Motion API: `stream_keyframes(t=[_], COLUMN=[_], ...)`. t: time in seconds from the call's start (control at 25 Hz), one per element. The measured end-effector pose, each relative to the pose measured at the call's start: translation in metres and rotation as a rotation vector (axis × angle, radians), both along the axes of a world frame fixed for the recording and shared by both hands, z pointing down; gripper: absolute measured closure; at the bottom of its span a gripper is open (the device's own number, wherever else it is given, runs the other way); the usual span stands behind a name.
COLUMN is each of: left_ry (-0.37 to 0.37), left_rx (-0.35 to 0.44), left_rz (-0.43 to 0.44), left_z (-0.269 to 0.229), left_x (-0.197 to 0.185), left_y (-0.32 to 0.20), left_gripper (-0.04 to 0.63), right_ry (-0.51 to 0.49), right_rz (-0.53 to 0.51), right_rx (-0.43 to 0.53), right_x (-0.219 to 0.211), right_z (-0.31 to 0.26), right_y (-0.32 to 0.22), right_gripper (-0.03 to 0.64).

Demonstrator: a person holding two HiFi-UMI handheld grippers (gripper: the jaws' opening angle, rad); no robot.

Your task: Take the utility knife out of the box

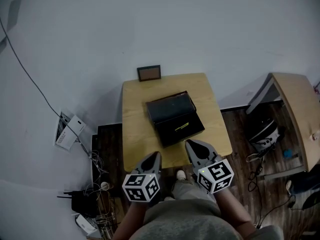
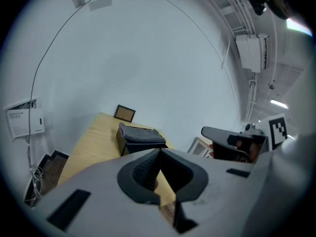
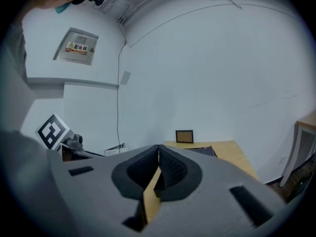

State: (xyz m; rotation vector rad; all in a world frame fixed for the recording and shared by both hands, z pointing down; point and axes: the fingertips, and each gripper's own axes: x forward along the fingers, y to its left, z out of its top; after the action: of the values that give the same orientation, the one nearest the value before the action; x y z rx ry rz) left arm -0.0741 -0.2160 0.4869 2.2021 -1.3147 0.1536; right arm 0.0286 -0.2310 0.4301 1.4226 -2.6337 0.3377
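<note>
An open black box (image 1: 174, 116) lies in the middle of a small wooden table (image 1: 137, 136), its lid laid back toward the wall. Inside its nearer half rests a dark utility knife with a yellow strip (image 1: 181, 127). My left gripper (image 1: 156, 155) hovers over the table's near edge, left of the box, jaws shut and empty. My right gripper (image 1: 189, 144) is at the near edge just below the box, also shut on nothing. In the left gripper view the box (image 2: 139, 137) shows ahead beyond the closed jaws (image 2: 159, 152). The right gripper view shows shut tips (image 3: 158, 147) and the box (image 3: 201, 151) beyond.
A small framed picture (image 1: 149, 73) leans on the wall behind the table. Cables and a power strip (image 1: 92, 194) lie on the floor at the left. A second wooden desk (image 1: 298, 116) stands at the right with bags beneath it.
</note>
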Motion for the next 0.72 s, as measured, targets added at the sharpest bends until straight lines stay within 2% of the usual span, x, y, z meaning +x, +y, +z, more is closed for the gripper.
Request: stream_keyframes(t=[0.28,0.72], left_ry=[0.014,0.012], left_rx=[-0.020,-0.049], left_rz=[-0.072,-0.165], left_z=[0.003,0.011], left_x=[0.005,0.009], left_y=[-0.043,-0.083], left_gripper=[0.591,0.591], right_ry=[0.048,0.142], right_rz=[-0.093,-0.239], right_rx=[-0.017,-0.036], right_x=[0.008,0.008], right_z=[0.007,0.029], right_y=[-0.049,-0.109], right_gripper=[0.615,0.615])
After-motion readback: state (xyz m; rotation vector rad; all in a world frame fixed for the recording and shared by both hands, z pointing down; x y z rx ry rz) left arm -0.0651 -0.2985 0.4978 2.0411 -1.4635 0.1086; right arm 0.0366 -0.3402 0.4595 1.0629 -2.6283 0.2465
